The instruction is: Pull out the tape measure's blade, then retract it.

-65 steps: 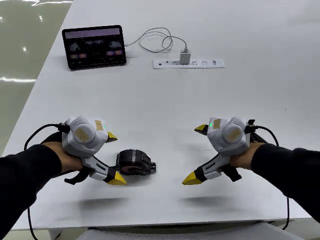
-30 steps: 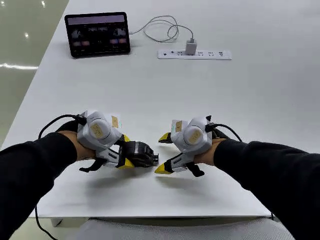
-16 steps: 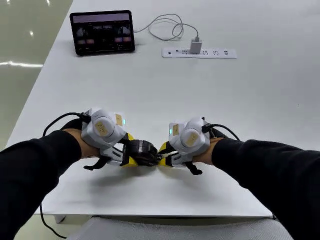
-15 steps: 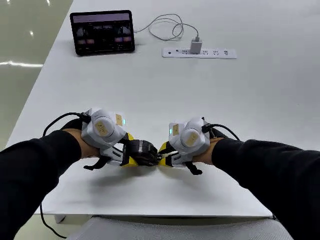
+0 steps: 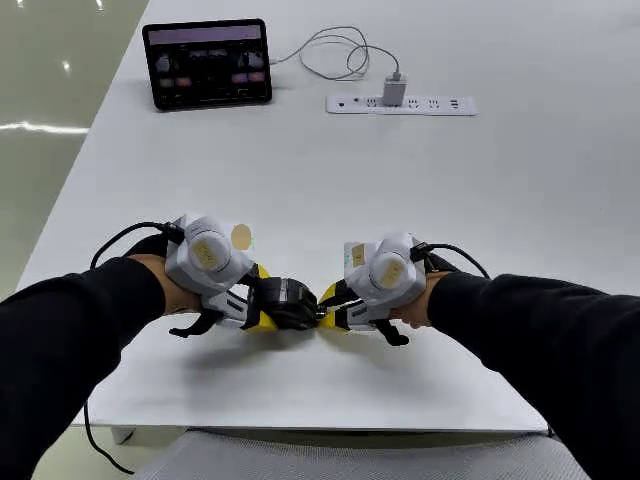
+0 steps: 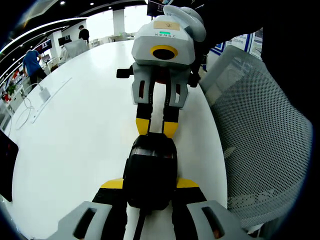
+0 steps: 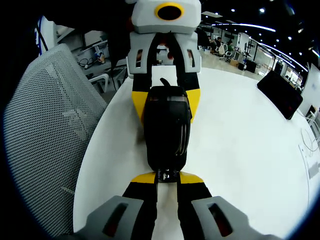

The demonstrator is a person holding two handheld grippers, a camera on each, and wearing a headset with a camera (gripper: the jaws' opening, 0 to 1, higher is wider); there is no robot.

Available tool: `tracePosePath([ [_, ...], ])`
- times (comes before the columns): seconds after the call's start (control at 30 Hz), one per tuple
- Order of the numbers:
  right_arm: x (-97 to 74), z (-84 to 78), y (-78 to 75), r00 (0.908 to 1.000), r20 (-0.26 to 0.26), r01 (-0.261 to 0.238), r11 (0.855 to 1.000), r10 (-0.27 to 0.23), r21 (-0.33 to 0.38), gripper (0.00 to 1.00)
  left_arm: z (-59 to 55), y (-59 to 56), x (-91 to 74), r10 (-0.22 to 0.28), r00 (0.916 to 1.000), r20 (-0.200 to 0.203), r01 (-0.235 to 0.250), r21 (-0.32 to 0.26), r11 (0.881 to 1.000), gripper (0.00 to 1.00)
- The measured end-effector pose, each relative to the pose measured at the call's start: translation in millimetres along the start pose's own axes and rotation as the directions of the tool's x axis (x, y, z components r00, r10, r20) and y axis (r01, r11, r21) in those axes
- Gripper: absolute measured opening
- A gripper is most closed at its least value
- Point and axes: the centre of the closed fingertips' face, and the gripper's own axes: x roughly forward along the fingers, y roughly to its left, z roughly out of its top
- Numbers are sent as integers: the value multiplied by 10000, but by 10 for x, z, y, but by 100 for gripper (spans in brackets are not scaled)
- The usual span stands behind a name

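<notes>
The black tape measure [image 5: 288, 303] lies on the white table [image 5: 330, 200] near its front edge. My left gripper [image 5: 262, 301] is shut on its case from the left, and the yellow-tipped jaws press both sides of the tape measure [image 6: 150, 172]. My right gripper [image 5: 326, 310] faces it from the right, shut on the blade's end hook [image 7: 167, 174] at the front of the case [image 7: 167, 125]. No length of blade shows outside the case. In each gripper view the other gripper stands opposite: the right gripper [image 6: 156, 127] and the left gripper [image 7: 166, 102].
A dark tablet [image 5: 207, 63] stands at the far left of the table. A white power strip [image 5: 400, 104] with a charger and looped cable lies at the back. A grey mesh chair [image 6: 260, 125] sits just off the table's front edge.
Both grippers stood open and apart from the tape measure at first. The left one closed on the case, the right one came in and closed at its front. Little has moved in the last half second.
</notes>
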Motion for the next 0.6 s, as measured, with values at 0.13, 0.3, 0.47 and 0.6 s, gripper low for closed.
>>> tracePosePath([
  [0.13, -18, -16, -8, 9999, 75, -76, 9993, 73, 359, 9, -11, 9, 5, -2, 10000, 52, 2, 85, 10000, 30],
  [0.3, -45, -53, 1, 9999, 9, -123, 9994, 123, 324, 9, -18, 13, 8, -6, 10000, 63, 5, 95, 10000, 30],
  [0.47, -81, -91, 0, 10000, -7, -75, 9995, 75, 318, 9, -20, 11, 7, 3, 10000, 46, -4, 127, 9999, 30],
  [0.6, -104, -115, 0, 10000, 6, -41, 9992, 41, 395, 10, -19, 8, 8, 24, 10000, 39, -24, 125, 9999, 30],
])
